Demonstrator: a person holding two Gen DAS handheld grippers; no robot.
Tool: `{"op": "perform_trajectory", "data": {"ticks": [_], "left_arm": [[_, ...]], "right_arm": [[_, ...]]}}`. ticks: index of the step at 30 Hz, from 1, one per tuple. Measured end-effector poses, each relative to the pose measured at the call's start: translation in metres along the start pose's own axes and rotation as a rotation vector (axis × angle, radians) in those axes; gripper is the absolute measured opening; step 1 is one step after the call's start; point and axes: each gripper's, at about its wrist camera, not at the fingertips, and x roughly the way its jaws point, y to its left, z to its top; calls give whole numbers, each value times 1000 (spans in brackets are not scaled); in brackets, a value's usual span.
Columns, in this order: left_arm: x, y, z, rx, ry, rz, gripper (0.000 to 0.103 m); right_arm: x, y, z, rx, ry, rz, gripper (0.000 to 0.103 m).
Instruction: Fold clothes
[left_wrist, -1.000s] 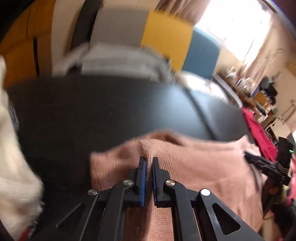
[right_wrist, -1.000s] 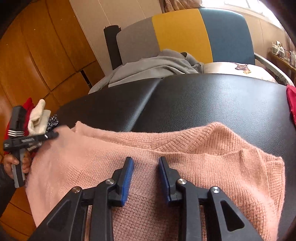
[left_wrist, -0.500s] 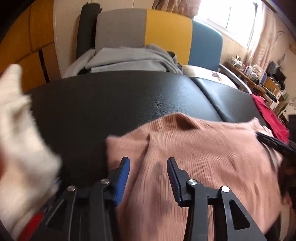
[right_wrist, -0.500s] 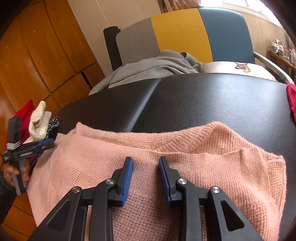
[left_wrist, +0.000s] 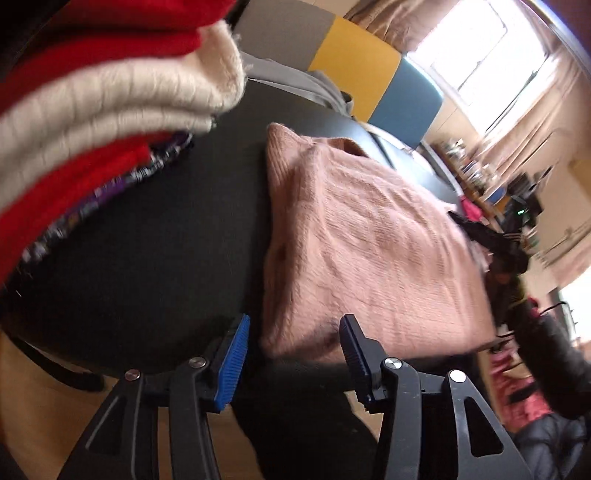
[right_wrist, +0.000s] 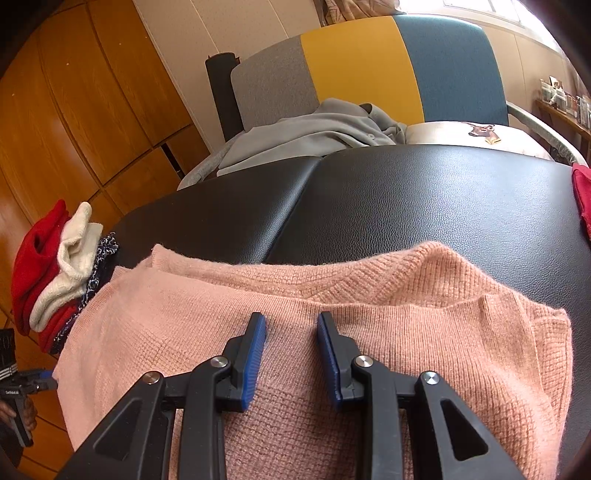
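Pink knit sweater on black table — left gripper spread, right gripper parted, empty

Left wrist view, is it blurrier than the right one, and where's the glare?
Left wrist view: motion-smeared, worst on the stack of folded clothes and the pink sweater; the window is blown out white. Right wrist view: sharp, the sweater's knit clear, evenly lit, soft sheen on the black table.
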Motion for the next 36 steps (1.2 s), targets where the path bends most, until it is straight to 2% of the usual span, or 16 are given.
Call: {"op": "perform_trajectory", "data": {"ticks": [1,3,6,14,16,18,23,26,28,31,32,35,36], "left_arm": [[0,0,-1,-3,-5,-14,38],[2,-1,1,5,-13,-14,16],[-3,-2,6,10,-31,-30,11],[-7,-3,9,-13,-43,-11,11],[-8,-3,9,-19,-45,-4,12],[-8,-4,9,-26,-47,4,21],[-10,-5,12,-37,-56,25,22],[-8,-19,32,-15,-90,31,22],[0,-32,49,8,-107,4,22],[23,-61,65,86,-90,-43,22],[32,-71,70,115,-81,-49,25],[70,-73,78,123,-12,57,25],[79,-69,79,112,-1,81,22]], "right_arm": [[0,0,0,-1,0,-2,29],[0,1,0,-3,0,-5,29],[1,0,-1,0,0,-2,29],[2,-1,-1,1,1,-1,30],[2,-1,0,0,2,-1,30],[2,-1,0,3,1,1,30],[0,-2,1,9,0,7,30],[0,-4,0,16,-2,16,30],[-1,-5,0,21,-3,22,30],[-1,-8,0,30,-5,33,30],[-2,-8,0,34,-6,37,30],[-2,-11,0,44,-8,49,30],[-2,-11,0,48,-8,53,30]]}}
